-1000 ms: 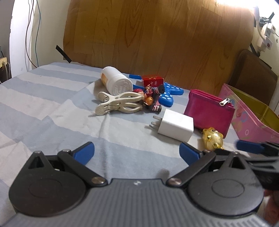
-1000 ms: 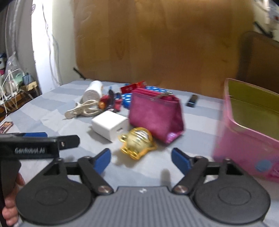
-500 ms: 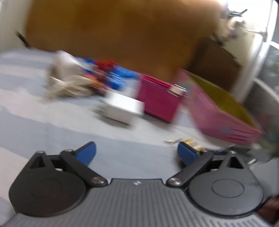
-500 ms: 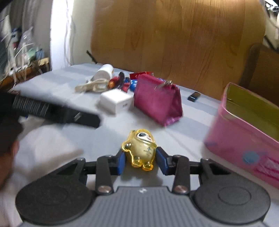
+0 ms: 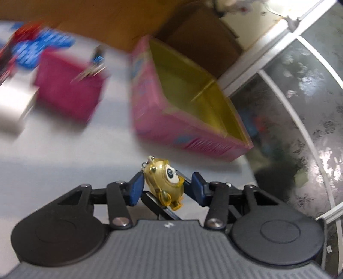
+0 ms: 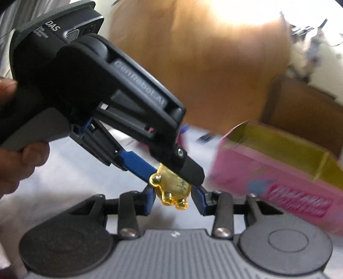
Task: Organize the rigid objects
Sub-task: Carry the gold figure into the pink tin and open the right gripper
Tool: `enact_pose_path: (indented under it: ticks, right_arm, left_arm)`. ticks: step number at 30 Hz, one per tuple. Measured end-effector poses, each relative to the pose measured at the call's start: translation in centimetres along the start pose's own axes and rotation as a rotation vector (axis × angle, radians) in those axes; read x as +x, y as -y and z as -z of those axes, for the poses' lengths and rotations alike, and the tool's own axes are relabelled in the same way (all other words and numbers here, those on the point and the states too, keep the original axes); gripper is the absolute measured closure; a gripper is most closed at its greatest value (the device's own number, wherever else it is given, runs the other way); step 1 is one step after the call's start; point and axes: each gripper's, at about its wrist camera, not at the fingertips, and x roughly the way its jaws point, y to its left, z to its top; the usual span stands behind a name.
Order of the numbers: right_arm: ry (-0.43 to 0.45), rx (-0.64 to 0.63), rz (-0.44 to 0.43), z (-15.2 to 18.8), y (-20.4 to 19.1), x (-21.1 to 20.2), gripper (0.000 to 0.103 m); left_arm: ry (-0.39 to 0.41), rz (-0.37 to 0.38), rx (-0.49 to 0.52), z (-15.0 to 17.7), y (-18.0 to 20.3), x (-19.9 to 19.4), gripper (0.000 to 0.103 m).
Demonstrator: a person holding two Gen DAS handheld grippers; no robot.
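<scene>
Seemingly both claws pinch yellow figurine (image 5: 165,182); blurred purse (image 5: 68,88) indistinct.

A wooden board (image 5: 90,19) stands beside frosted window panes (image 5: 300,120).

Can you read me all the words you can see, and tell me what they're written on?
"GenRobot.AI": on the side of the left claw's black body.
"DAS": on the back end of that same body; the tiny lines beside it are too small to read.
Pink box: dark pink lettering on its side, too blurred to read.
</scene>
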Motion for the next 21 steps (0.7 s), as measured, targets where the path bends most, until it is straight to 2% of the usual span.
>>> enact_pose_path:
  ticks: [5, 7, 10, 14, 15, 18, 21]
  right_arm:
    - [0.108, 0.039, 0.162, -2.3, 5.1, -0.5, 0.066]
    - [0.116, 0.072, 0.206, -2.8, 7.3, 0.3, 0.066]
    - [0.084, 0.126, 0.242, -2.9, 10.5, 2.2, 0.066]
    - [0.007, 0.185, 0.255, -1.6, 13.3, 4.0, 0.066]
    - [-0.001, 0.196, 0.262, -1.3, 13.8, 4.3, 0.065]
    - [0.012, 0.24, 0.306, -0.4, 14.9, 4.5, 0.053]
    - [0.029, 0.269, 0.327, 0.0, 14.9, 4.0, 0.045]
  left_arm:
    - [0.053, 0.013, 0.23, -4.3, 7.0, 3.5, 0.053]
    - [0.057, 0.009, 0.275, -5.9, 8.9, 6.2, 0.052]
    - [0.038, 0.012, 0.265, -7.3, 9.4, 9.5, 0.052]
    - [0.003, 0.002, 0.241, -7.5, 9.5, 13.2, 0.053]
    - [0.006, -0.005, 0.243, -7.5, 9.6, 13.6, 0.05]
    - [0.004, -0.018, 0.231, -7.7, 9.7, 14.5, 0.049]
    - [0.029, -0.032, 0.238, -7.7, 9.6, 13.2, 0.049]
